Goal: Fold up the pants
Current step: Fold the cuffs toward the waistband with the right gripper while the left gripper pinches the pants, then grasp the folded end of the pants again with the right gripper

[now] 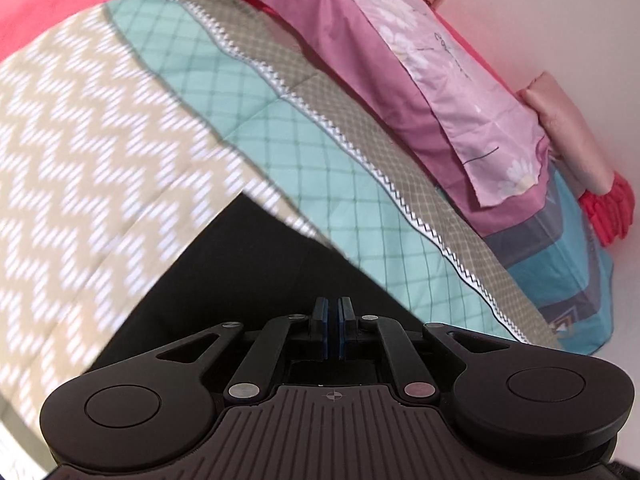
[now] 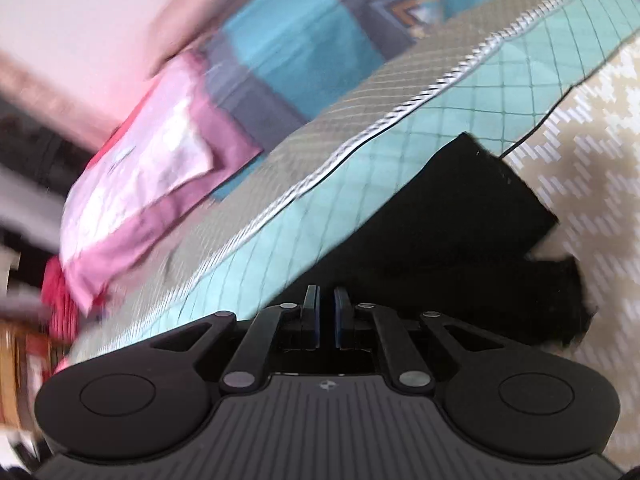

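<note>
**Both grippers closed over the black pants on the quilt**

Your left gripper (image 1: 333, 312) fills the bottom of the left wrist view, its two blue-padded fingers (image 1: 322, 320) drawn together with only a thin slit between them. Whether cloth is pinched in that slit you cannot tell from here, since the tips end against dark fabric. Directly under and ahead of the fingers lie the black pants (image 1: 248, 280), spreading to the left of the fingertips as a wide dark wedge. Beyond them runs the quilt (image 1: 100, 152), with a beige zigzag panel to the left of the fingers and a mint checked band ahead and to the right. Further ahead and right sits a purple and pink floral pillow (image 1: 400, 92).

Your right gripper (image 2: 327, 304) shows much the same in the blurred right wrist view: its fingers (image 2: 310, 312) stand close together, a narrow gap left between the pads, and you cannot tell if fabric is caught there. The black pants (image 2: 460, 220) stretch ahead and to the right of the fingertips, two leg ends showing apart at the far right. The quilt (image 2: 360, 140) lies beneath them, and the pillow (image 2: 160, 160) is ahead to the left.
</note>
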The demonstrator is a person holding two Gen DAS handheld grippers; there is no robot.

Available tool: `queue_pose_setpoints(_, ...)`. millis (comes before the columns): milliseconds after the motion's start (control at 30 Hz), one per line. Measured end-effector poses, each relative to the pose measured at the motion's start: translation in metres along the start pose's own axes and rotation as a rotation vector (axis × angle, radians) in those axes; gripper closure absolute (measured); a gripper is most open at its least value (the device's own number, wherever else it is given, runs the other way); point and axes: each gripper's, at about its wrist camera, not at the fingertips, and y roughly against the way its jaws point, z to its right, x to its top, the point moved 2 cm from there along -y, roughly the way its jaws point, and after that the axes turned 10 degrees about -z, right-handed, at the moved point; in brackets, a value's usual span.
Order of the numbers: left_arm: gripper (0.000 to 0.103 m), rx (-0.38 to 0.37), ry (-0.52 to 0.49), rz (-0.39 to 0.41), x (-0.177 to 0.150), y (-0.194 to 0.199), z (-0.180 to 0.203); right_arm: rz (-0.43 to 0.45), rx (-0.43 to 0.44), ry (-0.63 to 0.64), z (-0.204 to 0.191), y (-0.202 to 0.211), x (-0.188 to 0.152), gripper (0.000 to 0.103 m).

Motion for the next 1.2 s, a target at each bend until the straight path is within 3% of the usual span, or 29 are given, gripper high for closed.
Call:
queue_pose_setpoints(33, 0.039, -0.007, -0.009, 0.002, 0.002, 0.0, 0.003, 0.018, -0.014, -0.014, 0.002, -0.004, 0.007, 0.092)
queue_pose_setpoints(67, 0.025, -0.018, -0.02, 0.006, 0.001, 0.002, 0.005, 0.04, -0.024, -0.008, 0.003, -0.002, 0.012, 0.088)
queue_pose_setpoints(133, 0.014, -0.019, -0.048, 0.019, -0.003, 0.007, 0.008, 0.118, 0.001, 0.033, 0.006, 0.014, 0.015, 0.064)
queue_pose_setpoints(167, 0.006, -0.01, -0.057, 0.024, -0.007, 0.008, 0.008, 0.175, -0.018, 0.061, 0.009, 0.024, 0.014, 0.049)
queue_pose_setpoints(200, 0.002, -0.004, -0.065, 0.025, -0.011, 0.009, 0.008, 0.239, -0.097, 0.09, 0.011, 0.034, 0.012, 0.044)
queue_pose_setpoints(267, 0.0, 0.016, -0.08, 0.023, -0.022, 0.013, 0.005, 0.291, -0.272, 0.171, 0.011, 0.044, 0.003, 0.048)
queue_pose_setpoints(333, 0.0, 0.046, -0.074, 0.024, -0.034, 0.018, 0.0, 0.305, -0.302, 0.315, -0.001, 0.047, -0.019, 0.047)
queue_pose_setpoints(400, 0.0, 0.066, -0.061, 0.041, -0.048, 0.027, -0.006, 0.293, -0.275, 0.46, -0.025, 0.042, -0.046, 0.035)
queue_pose_setpoints(467, 0.0, 0.095, -0.062, 0.059, -0.061, 0.035, -0.012, 0.251, -0.2, 0.616, -0.059, 0.026, -0.08, 0.031)
queue_pose_setpoints(633, 0.0, 0.193, -0.086, 0.057, -0.084, 0.05, -0.032, -0.021, 0.083, 1.047, -0.171, -0.04, -0.178, 0.025)
queue_pose_setpoints(800, 0.0, 0.243, -0.093, 0.064, -0.114, 0.067, -0.056, -0.257, 0.307, 1.273, -0.272, -0.1, -0.278, 0.025)
queue_pose_setpoints(867, 0.0, 0.265, -0.09, 0.061, -0.125, 0.072, -0.065, -0.278, 0.337, 1.443, -0.296, -0.114, -0.326, 0.024)
queue_pose_setpoints(933, 0.0, 0.274, -0.086, 0.059, -0.136, 0.075, -0.074, -0.24, 0.312, 1.646, -0.308, -0.128, -0.377, 0.022)
queue_pose_setpoints(1000, 0.0, 0.285, -0.083, 0.059, -0.143, 0.077, -0.082, -0.185, 0.254, 1.75, -0.316, -0.149, -0.402, 0.022)
queue_pose_setpoints(1033, 0.0, 0.291, -0.078, 0.062, -0.146, 0.078, -0.086, -0.174, 0.232, 1.749, -0.319, -0.157, -0.407, 0.023)
queue_pose_setpoints(1067, 0.0, 0.29, -0.07, 0.062, -0.148, 0.079, -0.09, -0.219, 0.248, 1.696, -0.324, -0.165, -0.403, 0.024)
queue_pose_setpoints(1167, 0.0, 0.27, -0.05, 0.063, -0.153, 0.08, -0.101, -0.435, 0.416, 1.393, -0.339, -0.175, -0.37, 0.02)
queue_pose_setpoints(1200, 0.0, 0.266, -0.046, 0.063, -0.154, 0.08, -0.104, -0.454, 0.438, 1.308, -0.339, -0.178, -0.359, 0.02)
